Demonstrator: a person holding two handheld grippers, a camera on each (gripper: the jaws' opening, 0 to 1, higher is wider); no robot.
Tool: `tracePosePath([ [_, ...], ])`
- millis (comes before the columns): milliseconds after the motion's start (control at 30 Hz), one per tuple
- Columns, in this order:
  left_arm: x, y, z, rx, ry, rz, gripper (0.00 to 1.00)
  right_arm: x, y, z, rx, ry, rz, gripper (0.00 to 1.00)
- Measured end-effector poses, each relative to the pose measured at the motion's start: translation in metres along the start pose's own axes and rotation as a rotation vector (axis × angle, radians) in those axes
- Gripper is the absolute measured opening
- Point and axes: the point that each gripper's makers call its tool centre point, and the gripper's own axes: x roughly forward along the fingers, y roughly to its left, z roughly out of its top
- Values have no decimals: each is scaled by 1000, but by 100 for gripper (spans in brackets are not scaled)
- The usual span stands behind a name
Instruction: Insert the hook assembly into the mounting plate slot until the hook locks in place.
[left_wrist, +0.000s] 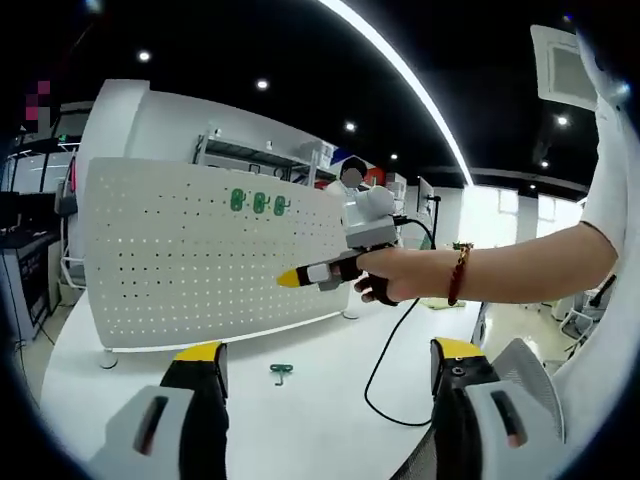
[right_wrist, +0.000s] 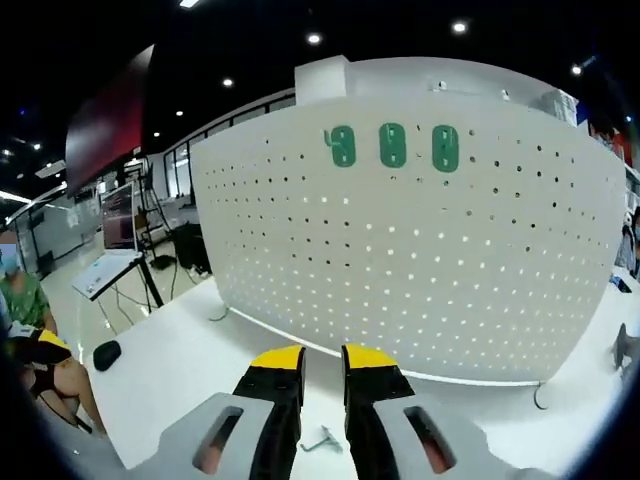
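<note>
The small green hook (left_wrist: 281, 373) on the worktop (left_wrist: 310, 420) looks light and rigid; grasp its shank. Left gripper (left_wrist: 330, 362) wide open, empty; right gripper (right_wrist: 322, 358) nearly closed, empty, facing the pegboard (right_wrist: 420, 260).

I can read no text, label, brand, number or sign in either view. The white pegboard (right_wrist: 420, 250) standing on the tabletop (left_wrist: 300, 420) carries three green plates (right_wrist: 392, 146) near its top edge, and I make out no lettering on them in the right gripper view or the left gripper view; they are too small to tell more. The screen (right_wrist: 118, 215) on a stand off beyond the tabletop's edge glows, but whatever it displays is blurred beyond reading. The shelving (left_wrist: 255, 155) behind the pegboard holds boxes whose faces are too small for me to read.
</note>
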Motion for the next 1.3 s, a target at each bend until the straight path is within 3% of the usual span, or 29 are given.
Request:
tracePosePath([
  [367, 4, -3, 4, -16, -18, -19, 86, 6, -1, -43, -4, 85, 45, 14],
  [433, 4, -3, 4, 10, -11, -27, 86, 7, -2, -51, -10, 103, 50, 14],
  [533, 3, -3, -3, 34, 46, -47, 86, 8, -3, -62, -35, 134, 56, 14],
  [700, 3, -5, 0, 27, 33, -58, 86, 11, -1, -79, -23, 164, 73, 14],
  [900, 12, -15, -4, 39, 64, -85, 86, 17, 2, -99, -52, 215, 91, 13],
  [1300, 24, 0, -3, -23, 25, -9, 87, 28, 0, -123, -94, 298, 135, 14],
])
